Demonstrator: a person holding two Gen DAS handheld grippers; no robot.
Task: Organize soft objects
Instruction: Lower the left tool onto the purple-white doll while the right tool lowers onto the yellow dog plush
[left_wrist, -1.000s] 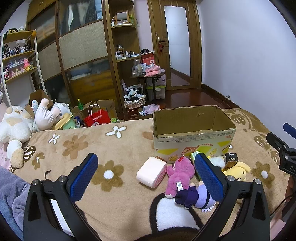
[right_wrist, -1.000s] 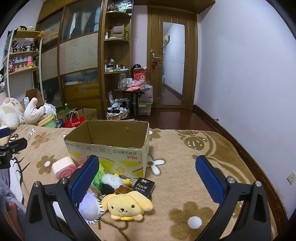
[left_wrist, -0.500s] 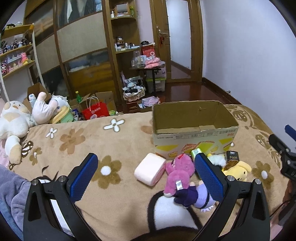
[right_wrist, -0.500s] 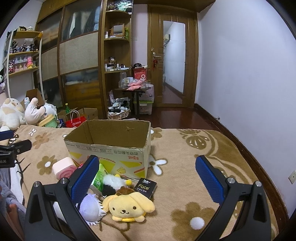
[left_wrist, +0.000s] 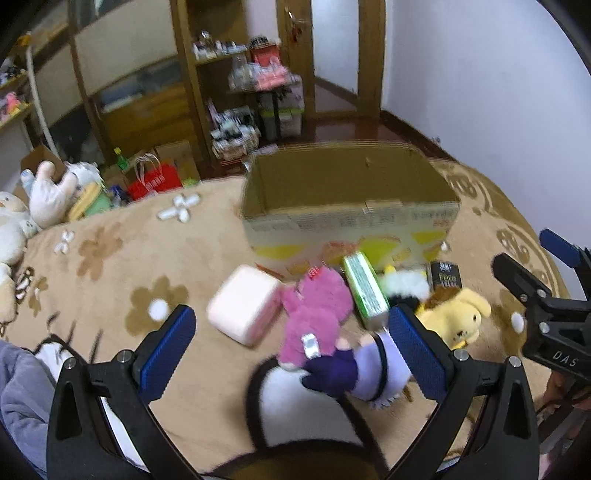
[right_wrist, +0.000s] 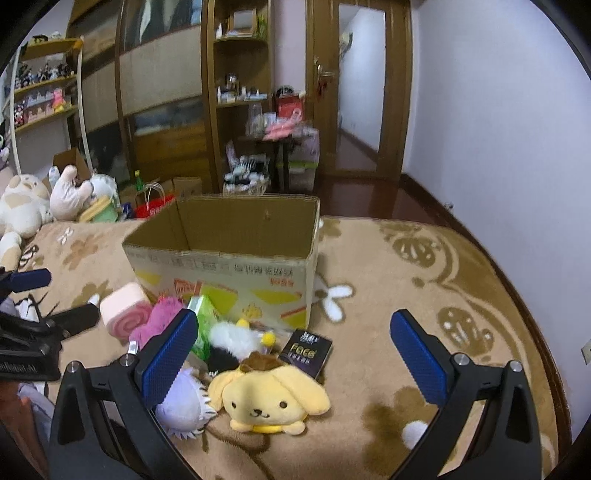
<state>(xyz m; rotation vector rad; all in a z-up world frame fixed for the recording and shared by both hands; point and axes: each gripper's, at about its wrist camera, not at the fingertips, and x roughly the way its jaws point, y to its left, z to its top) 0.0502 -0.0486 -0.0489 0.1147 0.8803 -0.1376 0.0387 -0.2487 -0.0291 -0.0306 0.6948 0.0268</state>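
Since a second ago the left gripper (left_wrist: 291, 343) has pushed forward and tipped down over the toy pile, its view now motion-blurred and the toys larger between its fingers; the right gripper (right_wrist: 295, 354) has likewise eased closer to the yellow dog plush (right_wrist: 269, 397). Both have their fingers wide apart and hold nothing, so I judge a first pick is about to start, the cardboard box (left_wrist: 347, 199) being empty as far as its inside shows. The pink plush (left_wrist: 314, 314) lies on the blanket (left_wrist: 110, 258) just before the box's near wall, beside the pink roll cushion (left_wrist: 243, 308), its long axis running from the box toward the left gripper, head end nearest the box
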